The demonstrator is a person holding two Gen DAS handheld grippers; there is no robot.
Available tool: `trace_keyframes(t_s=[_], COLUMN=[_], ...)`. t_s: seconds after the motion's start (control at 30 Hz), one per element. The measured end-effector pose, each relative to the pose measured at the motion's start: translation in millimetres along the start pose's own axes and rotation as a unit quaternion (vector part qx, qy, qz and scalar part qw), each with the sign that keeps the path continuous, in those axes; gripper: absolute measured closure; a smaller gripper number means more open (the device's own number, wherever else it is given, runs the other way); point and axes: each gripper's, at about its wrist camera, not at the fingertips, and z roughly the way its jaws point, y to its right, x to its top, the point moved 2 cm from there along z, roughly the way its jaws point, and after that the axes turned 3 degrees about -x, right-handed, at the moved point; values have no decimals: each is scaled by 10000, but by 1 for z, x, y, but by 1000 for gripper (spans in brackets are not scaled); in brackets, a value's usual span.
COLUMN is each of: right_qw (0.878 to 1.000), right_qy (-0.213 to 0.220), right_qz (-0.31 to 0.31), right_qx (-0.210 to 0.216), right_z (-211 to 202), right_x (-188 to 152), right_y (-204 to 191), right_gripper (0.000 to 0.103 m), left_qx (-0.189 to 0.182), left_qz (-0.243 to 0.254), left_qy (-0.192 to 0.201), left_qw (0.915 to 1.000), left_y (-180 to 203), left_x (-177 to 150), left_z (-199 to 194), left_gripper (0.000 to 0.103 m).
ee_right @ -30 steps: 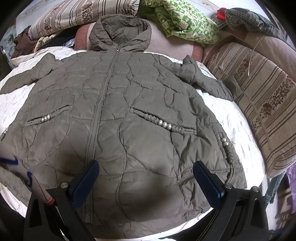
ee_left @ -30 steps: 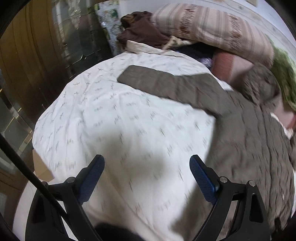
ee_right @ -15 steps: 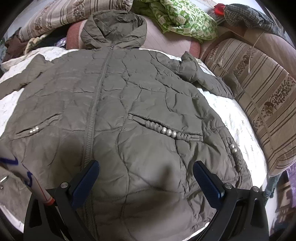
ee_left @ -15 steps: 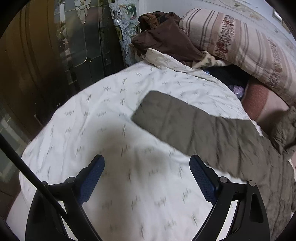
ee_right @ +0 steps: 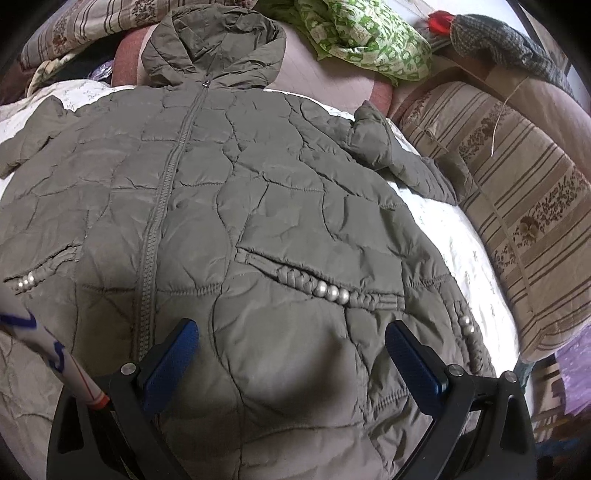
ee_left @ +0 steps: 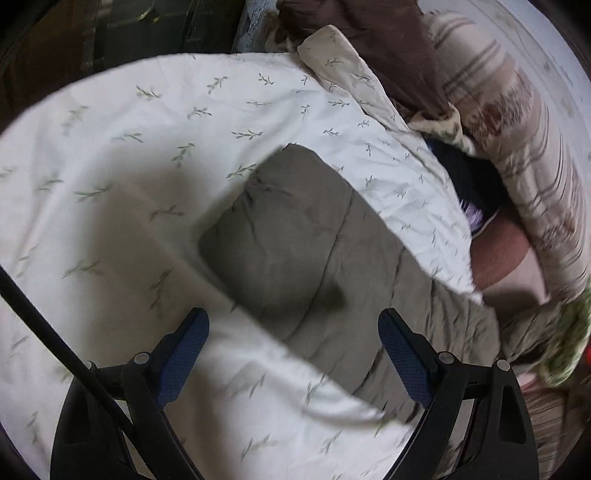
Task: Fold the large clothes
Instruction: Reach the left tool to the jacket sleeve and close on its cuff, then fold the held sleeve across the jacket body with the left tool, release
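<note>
An olive quilted hooded jacket (ee_right: 258, 206) lies flat, front up and zipped, on a white leaf-print bedsheet (ee_left: 155, 122). Its hood (ee_right: 214, 44) points to the far side. Its one sleeve (ee_left: 291, 236) lies stretched out on the sheet, with the cuff end just ahead of my left gripper (ee_left: 293, 339). The left gripper is open and empty, low over the sheet. My right gripper (ee_right: 291, 354) is open and empty, hovering over the jacket's lower front below a beaded pocket (ee_right: 325, 288). The other sleeve (ee_right: 391, 155) lies bent toward the right.
Striped cushions (ee_right: 517, 206) line the right side and a striped pillow (ee_left: 517, 140) the far side. A green-print cloth (ee_right: 369, 37), a grey knit item (ee_right: 517, 44) and brown clothes (ee_left: 373, 33) are piled at the head. Dark wooden furniture (ee_left: 92, 33) stands beyond the bed's left edge.
My left gripper has moved in close to the sleeve's cuff end, which now fills the view's middle. My right gripper has moved slightly forward over the jacket. Both stay open.
</note>
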Motion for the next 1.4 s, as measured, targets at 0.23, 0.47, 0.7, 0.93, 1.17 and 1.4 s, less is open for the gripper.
trace_keyframes(t_s=[0.23, 0.47, 0.7, 0.93, 1.17, 1.4], right_qw=[9999, 9999, 9996, 9970, 9925, 9879], right_qy=[-16, -65, 212, 474, 384, 339], right_qz=[-64, -52, 73, 402, 984, 1352], right_qx=[-94, -89, 181, 452, 617, 682], right_z=[9, 19, 4, -15, -16, -15], right_x=[7, 8, 10, 3, -14, -34], right_y=[-7, -10, -1, 24, 71, 114], right_gripper=[0, 0, 2, 2, 2, 2], left_qx=[-196, 448, 210, -761, -1347, -964], left_qz=[-123, 115, 886, 2265, 3149, 3733], left_qy=[62, -90, 219, 43, -626, -1108], left_qw=[9997, 9989, 9956, 9710, 9374, 9160], left_y=[4, 17, 95, 234, 325, 366], left_x=[18, 21, -7, -103, -234, -353], left_z=[21, 18, -46, -100, -87, -35], left_gripper=[18, 85, 88, 88, 88, 79])
